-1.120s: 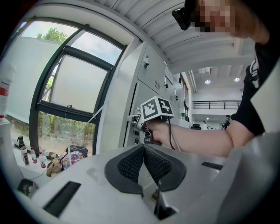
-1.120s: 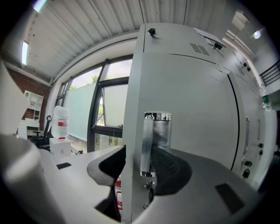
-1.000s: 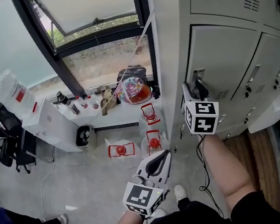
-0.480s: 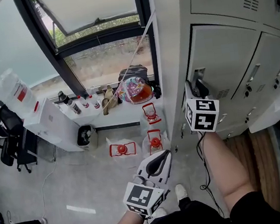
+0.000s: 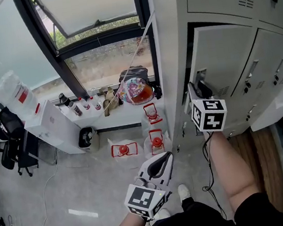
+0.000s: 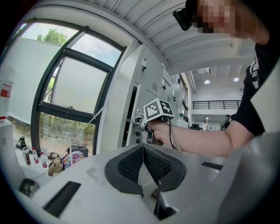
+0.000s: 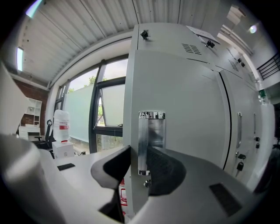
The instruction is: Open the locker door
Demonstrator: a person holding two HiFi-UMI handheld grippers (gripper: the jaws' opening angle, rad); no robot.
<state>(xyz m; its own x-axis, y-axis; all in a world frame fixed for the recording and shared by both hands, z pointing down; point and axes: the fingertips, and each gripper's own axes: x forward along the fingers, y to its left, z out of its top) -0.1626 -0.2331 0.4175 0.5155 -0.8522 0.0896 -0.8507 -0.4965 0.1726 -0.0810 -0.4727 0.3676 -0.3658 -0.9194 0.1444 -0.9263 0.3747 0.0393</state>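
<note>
Already the pale grey metal locker door (image 5: 222,59) stands slightly ajar, with a dark gap along its top and its left edge, on the left of the middle row of the locker bank. The right gripper (image 5: 199,90) has its jaws at a middling width, just closed onto the silver metal pull handle (image 7: 151,131) at the door's free edge, one pad on each side of it.

To finish well, I would keep that grip firm and draw the handle back along the door's own arc, letting the wrist turn with the hinge so the pads do not slide off the thin edge.

The left gripper (image 5: 161,158) hangs low and well apart, with its jaws together and nothing between them.

As for containers, the locker compartment shows only as the dark slit, so I cannot tell what it holds. A black waste bin (image 5: 85,137) stands on the floor below the window; what is in it is unclear.
</note>
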